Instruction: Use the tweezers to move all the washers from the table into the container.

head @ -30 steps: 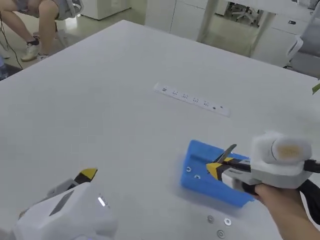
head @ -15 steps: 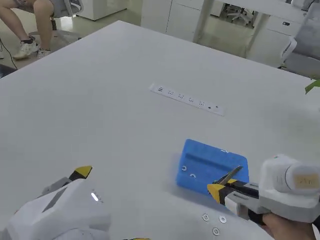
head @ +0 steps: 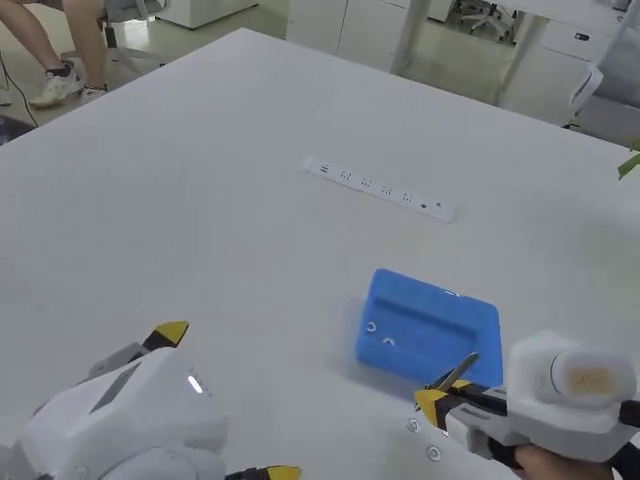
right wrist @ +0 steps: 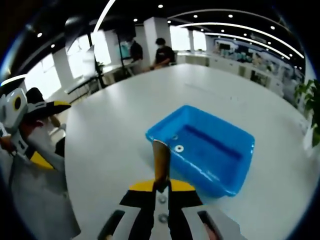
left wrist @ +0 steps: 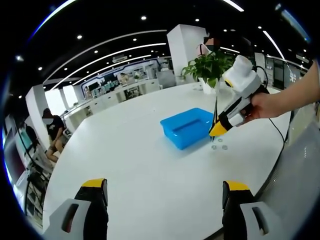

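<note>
White tabletop [head: 200, 200] stretches across an open-plan office lit by ceiling spots, with a power strip [head: 380, 190] lying flat toward the far side. You hold your right gripper [head: 432, 400] low at the near right of the head view. Its jaws are clenched on the tweezers [head: 458, 368], which jut forward from between the yellow tips. In the right gripper view the tweezers' point stands just in front of the near wall of the blue container [head: 430, 325]. Whether anything is pinched in that point cannot be told.

Two washers [right wrist: 178, 148] lie on the container's floor, toward the end that sits left in the head view. At least two loose washers [head: 413, 426] rest on the tabletop just under and beside your right gripper, outside the container and close to its near wall.

Your left gripper [left wrist: 165, 186] hangs at the near left, well apart from the container. Its yellow-tipped jaws are spread wide over bare tabletop and grasp nothing. From the left gripper view, your hand [left wrist: 265, 105] is wrapped around the right gripper's white body, and the tweezers angle down toward the loose washers. A potted plant [left wrist: 210, 65] stands behind it. A seated person [left wrist: 52, 132] waits beyond the table's far left edge, and two more people [right wrist: 161, 50] stand in the background of the right gripper view.
</note>
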A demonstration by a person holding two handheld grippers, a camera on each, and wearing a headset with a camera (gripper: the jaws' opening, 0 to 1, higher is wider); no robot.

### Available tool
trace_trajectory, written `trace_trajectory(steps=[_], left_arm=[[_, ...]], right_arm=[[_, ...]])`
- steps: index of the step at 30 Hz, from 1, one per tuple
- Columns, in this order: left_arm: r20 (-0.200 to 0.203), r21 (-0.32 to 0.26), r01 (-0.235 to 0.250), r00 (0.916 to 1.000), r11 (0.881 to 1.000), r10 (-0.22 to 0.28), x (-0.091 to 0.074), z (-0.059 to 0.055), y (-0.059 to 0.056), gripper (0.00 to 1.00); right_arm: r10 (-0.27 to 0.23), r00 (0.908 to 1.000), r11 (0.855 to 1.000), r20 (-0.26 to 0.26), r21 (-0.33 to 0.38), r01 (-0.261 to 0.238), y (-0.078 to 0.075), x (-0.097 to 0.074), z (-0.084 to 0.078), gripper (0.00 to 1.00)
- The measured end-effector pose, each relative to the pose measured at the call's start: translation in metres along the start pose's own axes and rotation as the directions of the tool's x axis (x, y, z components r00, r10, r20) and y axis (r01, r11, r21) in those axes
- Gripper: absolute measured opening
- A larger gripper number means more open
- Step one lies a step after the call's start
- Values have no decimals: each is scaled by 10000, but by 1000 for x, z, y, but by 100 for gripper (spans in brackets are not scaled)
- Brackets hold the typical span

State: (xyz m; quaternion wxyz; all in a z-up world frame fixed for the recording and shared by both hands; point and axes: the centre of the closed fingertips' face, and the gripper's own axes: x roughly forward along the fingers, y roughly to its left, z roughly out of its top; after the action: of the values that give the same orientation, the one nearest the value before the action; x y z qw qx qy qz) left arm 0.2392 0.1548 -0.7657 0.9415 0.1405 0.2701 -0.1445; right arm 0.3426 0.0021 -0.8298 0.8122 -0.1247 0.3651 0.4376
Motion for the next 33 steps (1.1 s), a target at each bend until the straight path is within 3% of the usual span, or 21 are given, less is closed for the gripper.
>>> trace_trajectory(steps=[11, 33], left_arm=[[-213, 222, 46, 9998, 9997, -41, 2, -4, -2, 98], [-426, 307, 17, 9991, 9995, -4, 3, -8, -1, 96]], right_arm=[[74, 9998, 9991, -173, 419, -66, -4, 3, -9, 5], [-56, 9997, 9996, -248, 264, 63, -6, 5, -11, 3]])
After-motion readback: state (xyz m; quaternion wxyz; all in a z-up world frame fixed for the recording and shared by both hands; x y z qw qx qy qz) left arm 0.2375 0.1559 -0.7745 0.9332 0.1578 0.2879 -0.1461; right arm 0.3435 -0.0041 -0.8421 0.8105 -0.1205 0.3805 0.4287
